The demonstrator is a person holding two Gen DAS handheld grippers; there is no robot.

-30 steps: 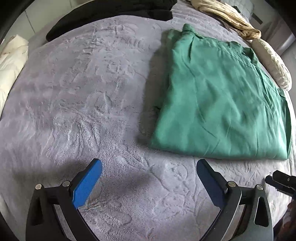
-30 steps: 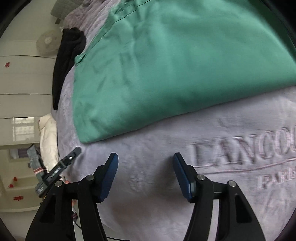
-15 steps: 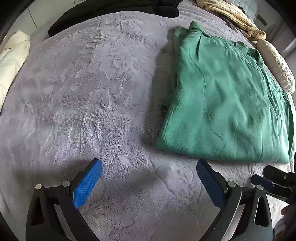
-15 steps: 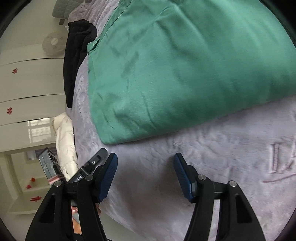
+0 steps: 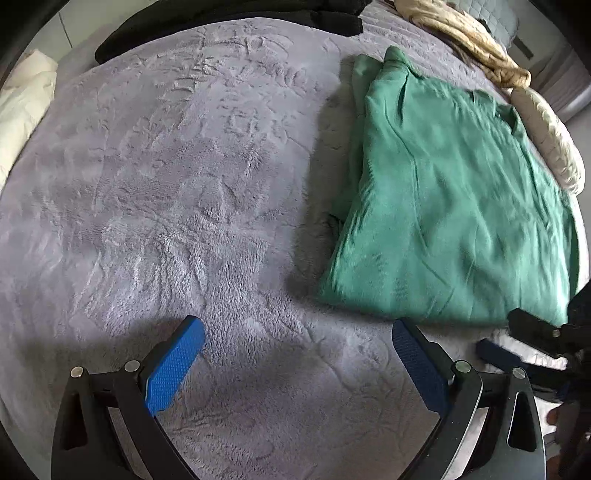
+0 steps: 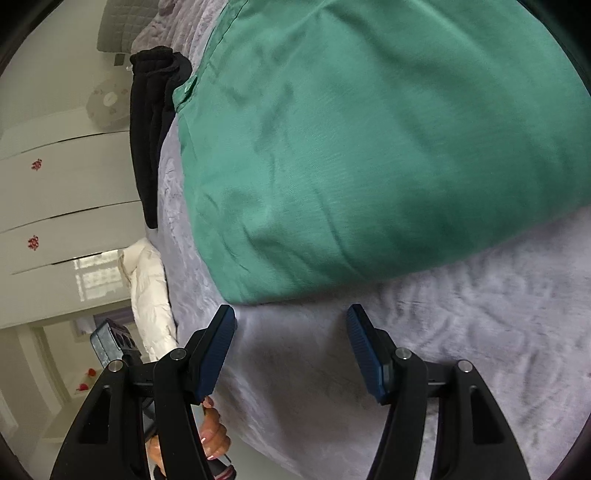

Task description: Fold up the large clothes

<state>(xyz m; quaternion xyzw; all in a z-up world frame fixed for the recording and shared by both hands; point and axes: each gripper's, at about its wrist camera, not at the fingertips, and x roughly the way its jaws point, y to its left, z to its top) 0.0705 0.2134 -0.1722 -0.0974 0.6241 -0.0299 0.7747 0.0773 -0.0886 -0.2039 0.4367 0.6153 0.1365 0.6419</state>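
Note:
A green garment lies folded into a flat rectangle on the grey plush blanket, at the right in the left wrist view. It fills the upper part of the right wrist view. My left gripper is open and empty, hovering above bare blanket to the left of the garment's near corner. My right gripper is open and empty, just short of the garment's near edge. The right gripper also shows at the right edge of the left wrist view.
A black garment lies along the far edge of the bed, and also shows in the right wrist view. A beige cloth and a cream padded item lie at the far right. A white puffy item hangs at the left edge. White cabinets stand beyond the bed.
The left wrist view has shifted so the garment sits further right. The right gripper has swung left along the garment's near edge toward its corner. Both grippers stay open.

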